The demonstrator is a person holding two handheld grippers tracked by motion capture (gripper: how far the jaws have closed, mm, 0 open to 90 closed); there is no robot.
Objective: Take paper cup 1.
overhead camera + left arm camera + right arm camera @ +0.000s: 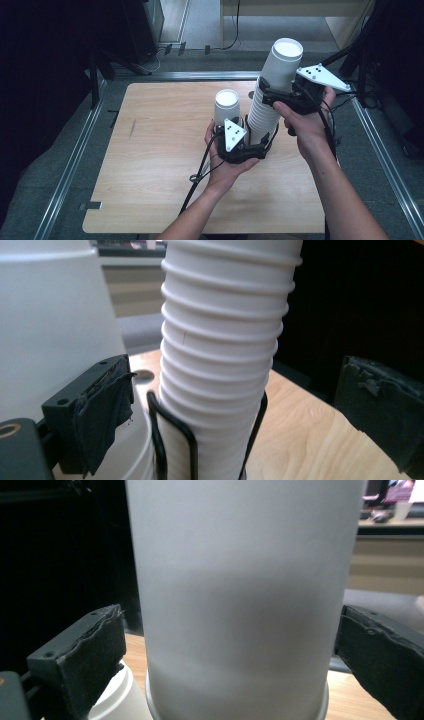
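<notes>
A pale wooden desk point(165, 170) carries a tall stack of white cups point(270, 95) near its far right corner, steadied in a wire holder point(170, 435). The right gripper point(280, 97) and left gripper point(252, 150) are spread apart around it, pads clear; a single cup point(226, 106) stands just beside.
</notes>
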